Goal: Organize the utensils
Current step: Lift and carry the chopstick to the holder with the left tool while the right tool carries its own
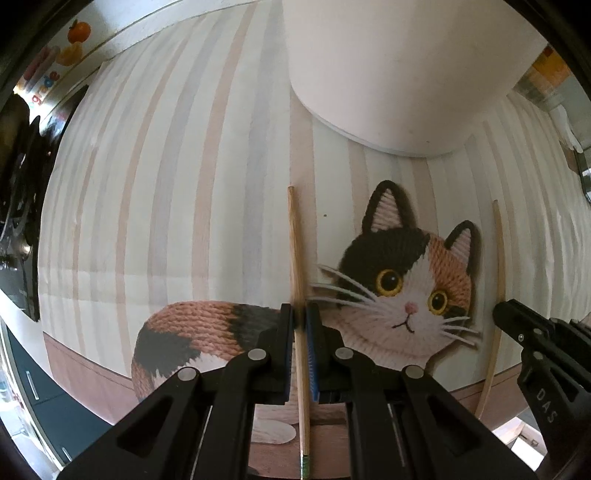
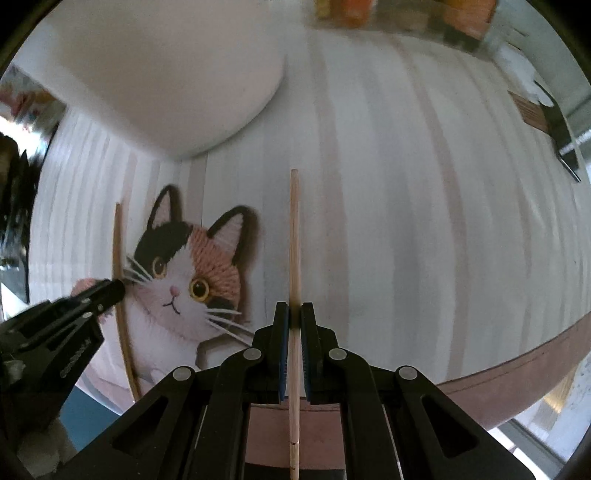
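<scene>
My left gripper [image 1: 299, 314] is shut on a wooden chopstick [image 1: 295, 243] that points forward over the striped mat. My right gripper [image 2: 294, 314] is shut on a second, paler wooden chopstick [image 2: 294, 236], also pointing forward. Each gripper shows in the other's view: the right gripper [image 1: 508, 314] with its chopstick [image 1: 498, 266] at the right edge of the left wrist view, the left gripper [image 2: 114, 290] with its chopstick [image 2: 120, 258] at the left of the right wrist view. A white round container [image 1: 399, 74] stands just beyond both chopstick tips; it also shows in the right wrist view [image 2: 166, 70].
A striped placemat [image 1: 166, 184] with a knitted-cat picture [image 1: 413, 284] covers the table below the grippers. Colourful packages [image 2: 406, 14] stand at the far edge. A dark metal tool [image 2: 561, 136] lies at the far right. Dark clutter [image 1: 18, 206] sits at the left.
</scene>
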Demonstrator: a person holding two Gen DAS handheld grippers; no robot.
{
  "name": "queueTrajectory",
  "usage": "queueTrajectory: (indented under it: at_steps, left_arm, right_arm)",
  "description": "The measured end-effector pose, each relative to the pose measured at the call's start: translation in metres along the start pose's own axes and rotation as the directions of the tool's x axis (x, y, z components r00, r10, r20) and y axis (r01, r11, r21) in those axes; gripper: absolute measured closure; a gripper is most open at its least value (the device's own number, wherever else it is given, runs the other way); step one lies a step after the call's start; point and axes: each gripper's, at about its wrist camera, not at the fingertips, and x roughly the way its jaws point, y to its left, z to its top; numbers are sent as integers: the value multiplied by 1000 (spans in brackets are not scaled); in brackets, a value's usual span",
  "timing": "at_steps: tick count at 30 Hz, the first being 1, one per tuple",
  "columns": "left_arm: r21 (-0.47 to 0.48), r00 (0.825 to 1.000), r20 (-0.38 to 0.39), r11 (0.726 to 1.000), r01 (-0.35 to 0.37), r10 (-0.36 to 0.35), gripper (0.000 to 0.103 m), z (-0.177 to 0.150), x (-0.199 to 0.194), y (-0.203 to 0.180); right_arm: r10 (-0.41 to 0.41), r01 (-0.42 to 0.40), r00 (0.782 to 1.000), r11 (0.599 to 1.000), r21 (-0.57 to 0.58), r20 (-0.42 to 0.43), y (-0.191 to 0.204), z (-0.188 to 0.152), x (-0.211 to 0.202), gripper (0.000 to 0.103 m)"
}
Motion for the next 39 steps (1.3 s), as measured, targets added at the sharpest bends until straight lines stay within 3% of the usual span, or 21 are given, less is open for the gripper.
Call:
queueTrajectory:
  at_steps: [7,24,32,39]
  left_arm:
    - [8,1000,1,1000,-10,10,98,-1,2,-13]
    - [23,999,34,999,-40,39,99,-3,4,-21]
    - [10,986,134,994,-105,102,99,-6,-22,-14]
    - [-18,958,259,993,-121,121,99,-8,-69,-5]
  right_arm:
    - [-44,44,999,998,-54,-11,27,8,0,96]
    - [-96,94,995,991,-98,-9,34,6,6,95]
    - [-95,98,995,992,-75,42,25,-4,-4,96]
    - [-87,97,984,994,-59,153,20,-6,-45,97]
